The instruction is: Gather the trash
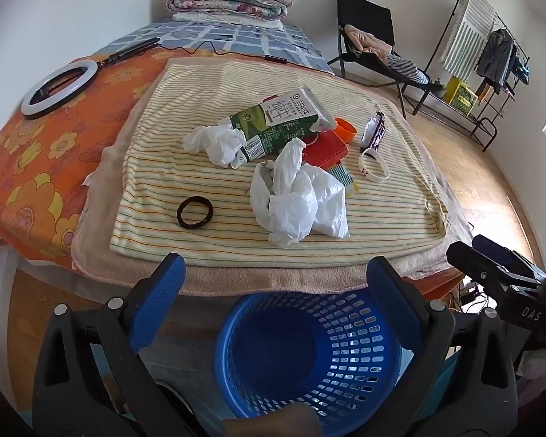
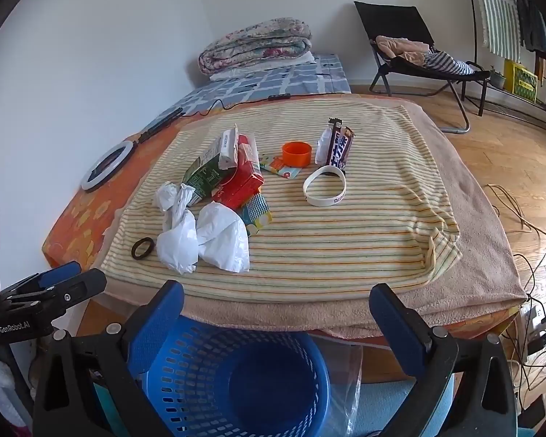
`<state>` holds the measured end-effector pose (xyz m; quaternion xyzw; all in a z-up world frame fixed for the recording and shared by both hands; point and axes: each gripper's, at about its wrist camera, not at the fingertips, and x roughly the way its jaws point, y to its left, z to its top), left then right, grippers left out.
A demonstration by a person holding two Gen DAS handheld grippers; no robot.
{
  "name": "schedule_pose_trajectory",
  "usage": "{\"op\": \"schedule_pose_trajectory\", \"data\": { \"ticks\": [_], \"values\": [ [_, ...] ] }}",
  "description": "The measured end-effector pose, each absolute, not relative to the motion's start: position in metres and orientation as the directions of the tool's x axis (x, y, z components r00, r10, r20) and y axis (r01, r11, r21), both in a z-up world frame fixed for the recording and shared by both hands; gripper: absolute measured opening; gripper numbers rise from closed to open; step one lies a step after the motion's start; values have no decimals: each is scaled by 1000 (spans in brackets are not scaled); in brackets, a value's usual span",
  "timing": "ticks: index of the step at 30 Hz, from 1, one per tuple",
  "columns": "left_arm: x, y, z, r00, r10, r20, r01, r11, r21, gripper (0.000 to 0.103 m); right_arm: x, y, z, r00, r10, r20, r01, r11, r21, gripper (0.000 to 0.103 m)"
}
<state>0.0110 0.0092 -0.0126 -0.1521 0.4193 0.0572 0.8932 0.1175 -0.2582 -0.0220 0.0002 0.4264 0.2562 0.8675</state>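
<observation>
Both tools, left tool (image 1: 275,291) and right tool (image 2: 275,306), hang with fingers apart and empty above the blue basket (image 2: 236,375), which stands at the bed's near edge, probably so trash drops straight in. On the striped towel (image 2: 345,240) lie one milk carton (image 1: 276,123), two crumpled plastic bags (image 1: 298,200), one red box (image 2: 242,182).

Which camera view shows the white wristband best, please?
The right wrist view: the white wristband lies whole and unobstructed on the striped towel. In the left wrist view the white wristband is smaller, nearer the towel's right edge, but also visible.
</observation>
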Motion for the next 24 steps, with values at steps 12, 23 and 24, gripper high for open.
{"op": "schedule_pose_trajectory", "data": {
  "ticks": [12, 23, 24],
  "values": [
    [9, 8, -10, 652, -25, -757, -223, 949, -224, 102, 113, -257, -17, 516, 434, -738, -440, 874, 207, 103],
    [8, 10, -11, 652, -25, -757, -224, 948, -224, 102, 113, -259, -16, 525, 426, -737, -435, 878, 198, 103],
    [9, 10, -10, 652, -24, -758, -224, 949, -223, 102, 113, -259, -16, 525, 426, -737, -434, 879, 198, 103]
  ]
}}
